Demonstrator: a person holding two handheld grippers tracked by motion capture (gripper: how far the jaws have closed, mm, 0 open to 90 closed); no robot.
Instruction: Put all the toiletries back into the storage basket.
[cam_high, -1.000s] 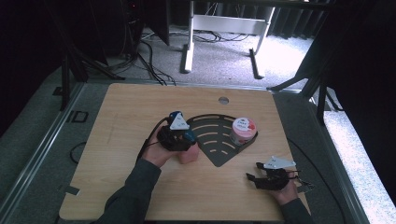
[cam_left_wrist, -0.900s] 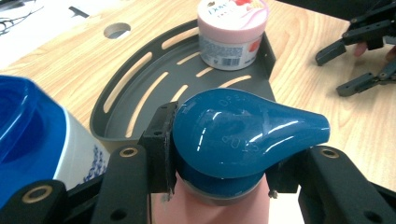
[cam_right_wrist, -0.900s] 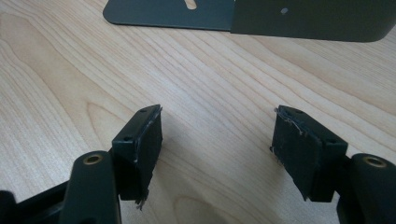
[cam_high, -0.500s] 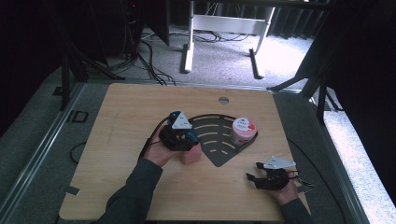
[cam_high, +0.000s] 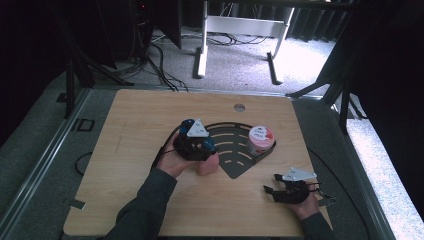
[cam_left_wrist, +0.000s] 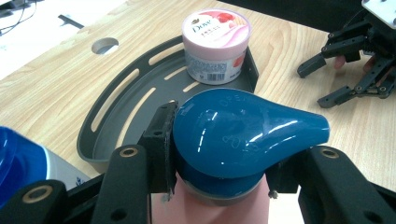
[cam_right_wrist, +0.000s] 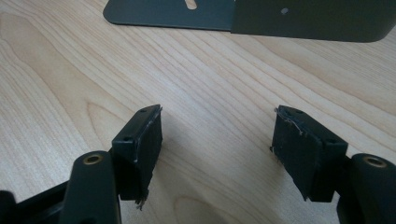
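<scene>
While gripped: one bottle (cam_left_wrist: 243, 140), one tub (cam_left_wrist: 215, 44)

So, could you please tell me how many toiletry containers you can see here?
3: a pink tub standing in the grey tray; a pink bottle with a teal cap, clamped in the left gripper; a blue-capped one at the left gripper view's edge, beside the tray.

A pale wooden desk (cam_high: 125, 150) with a round hole (cam_high: 239, 107) near its far edge stands on grey carpet (cam_high: 235, 65). Beyond it are the white legs of another table (cam_high: 202, 55), with dark cables (cam_high: 155, 60) trailing across the floor. Black curtains hang around, and bright light falls on the carpet at the far right.
</scene>
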